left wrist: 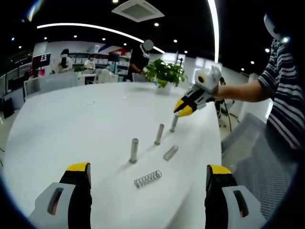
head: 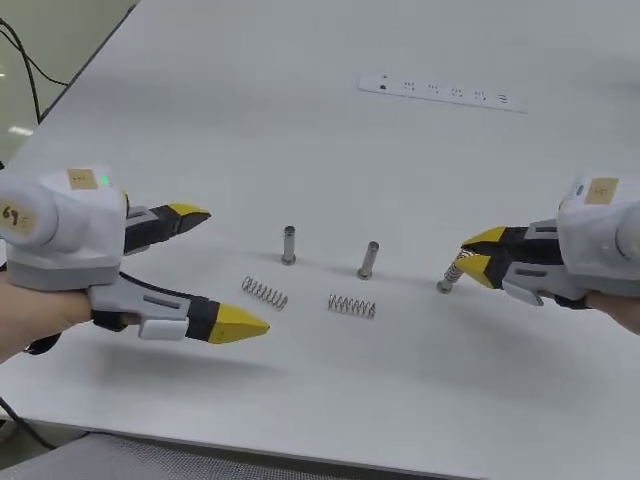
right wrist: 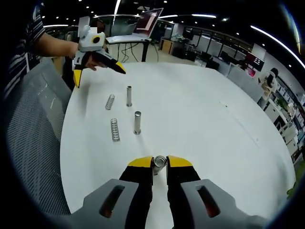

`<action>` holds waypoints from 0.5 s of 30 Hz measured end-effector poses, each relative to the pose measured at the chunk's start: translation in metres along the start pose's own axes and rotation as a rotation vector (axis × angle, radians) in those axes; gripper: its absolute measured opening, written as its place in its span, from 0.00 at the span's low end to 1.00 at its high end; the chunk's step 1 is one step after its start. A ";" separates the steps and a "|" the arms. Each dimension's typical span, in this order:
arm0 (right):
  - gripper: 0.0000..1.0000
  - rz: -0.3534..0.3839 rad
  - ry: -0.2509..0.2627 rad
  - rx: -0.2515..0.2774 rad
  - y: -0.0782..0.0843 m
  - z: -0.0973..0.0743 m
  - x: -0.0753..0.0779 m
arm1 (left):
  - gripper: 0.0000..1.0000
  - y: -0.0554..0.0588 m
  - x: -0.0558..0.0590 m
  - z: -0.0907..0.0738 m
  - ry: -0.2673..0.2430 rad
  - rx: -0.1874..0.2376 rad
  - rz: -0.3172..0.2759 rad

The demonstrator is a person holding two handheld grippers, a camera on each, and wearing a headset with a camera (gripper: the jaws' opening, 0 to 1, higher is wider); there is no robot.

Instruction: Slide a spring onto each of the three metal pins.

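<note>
The right claw [right wrist: 159, 165] is closed to a narrow gap on a spring [right wrist: 160, 161], pinched between its yellow tips. In the head view that spring sits over the third pin [head: 445, 286], which leans and is the one nearest the bench's right edge. I cannot tell how far down the pin it has slid.

The left claw [head: 218, 268] is spread wide and holds nothing, hanging above the bench [head: 300, 120] toward its left edge.

Between the two claws stand the first pin [head: 289, 245] and the middle pin [head: 369, 259], both bare. The first loose spring [head: 264, 292] and the second loose spring [head: 352, 306] lie flat on the near-edge side of those pins, close to them but apart. A power strip [head: 440, 92] lies well off toward the far edge.

By my reading the task is about a third done: one spring is going on or just on, and two pins and two springs are untouched.
</note>
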State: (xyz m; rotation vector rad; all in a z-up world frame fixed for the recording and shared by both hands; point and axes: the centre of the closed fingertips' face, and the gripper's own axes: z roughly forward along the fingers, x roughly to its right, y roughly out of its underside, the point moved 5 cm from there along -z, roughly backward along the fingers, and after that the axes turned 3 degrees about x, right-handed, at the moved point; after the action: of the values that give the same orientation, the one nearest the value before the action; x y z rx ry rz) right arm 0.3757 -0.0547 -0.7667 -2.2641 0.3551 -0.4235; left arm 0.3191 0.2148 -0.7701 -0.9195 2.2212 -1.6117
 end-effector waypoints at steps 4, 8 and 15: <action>0.07 -0.031 -0.012 -0.036 0.008 0.006 -0.006 | 0.98 -0.001 0.002 0.001 0.005 0.005 -0.005; 0.08 -0.034 -0.009 -0.045 0.014 0.008 -0.007 | 0.98 -0.001 0.002 0.001 0.004 0.007 -0.006; 0.08 -0.013 -0.011 -0.037 0.014 0.006 -0.006 | 0.98 -0.001 0.000 0.001 0.000 0.005 -0.008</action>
State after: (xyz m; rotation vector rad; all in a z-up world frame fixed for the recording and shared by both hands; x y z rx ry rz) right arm 0.3715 -0.0573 -0.7821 -2.3052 0.3452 -0.4137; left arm 0.3193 0.2139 -0.7697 -0.9279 2.2156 -1.6199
